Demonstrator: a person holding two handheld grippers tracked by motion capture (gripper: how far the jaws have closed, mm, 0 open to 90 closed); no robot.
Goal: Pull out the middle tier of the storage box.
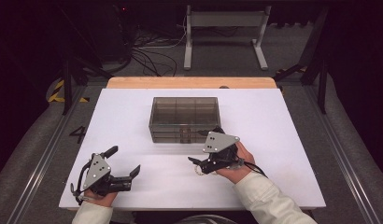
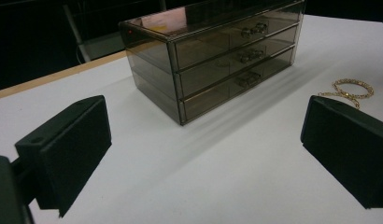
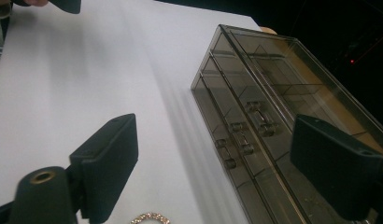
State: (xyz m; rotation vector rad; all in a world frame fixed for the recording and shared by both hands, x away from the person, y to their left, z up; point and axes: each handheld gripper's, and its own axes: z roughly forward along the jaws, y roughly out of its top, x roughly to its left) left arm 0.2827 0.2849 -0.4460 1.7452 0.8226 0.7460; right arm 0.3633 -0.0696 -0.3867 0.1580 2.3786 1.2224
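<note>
Reaching for the bracelet: right hand-held gripper (image 1: 197, 164) sits low over the tabletop (image 1: 133, 121), jaws spread with nothing between them; no pad touches anything yet.
Bracelet: a gold chain bracelet (image 2: 352, 88) lies loose on the white surface just below and ahead of the right hand-held gripper's jaws — in the right gripper view it peeks in at the bottom edge (image 3: 151, 218), between the two pads but short of them.
Jaw line-up: by my reading, the pads should straddle one strand of the chain, not the whole loop; tipping the hand-held gripper down so both pad tips meet the surface together would help.
Closing: a thin chain slips easily, so close slowly and fully, pinching right at the tabletop, then lift straight up.
Drawer box: the smoky clear three-drawer organiser (image 1: 184, 119) stands just beyond and to the side of the right hand-held gripper, small double knobs (image 3: 256, 116) on each drawer front, all drawers looking shut.
Clearance: keep the far jaw off the box's front while closing — it hangs close to the knobs.
Left hand-held gripper: (image 1: 125, 162) rests well off to the other side, jaws wide apart and empty, facing the box; likely best placed to pull a drawer once the chain is held.
</note>
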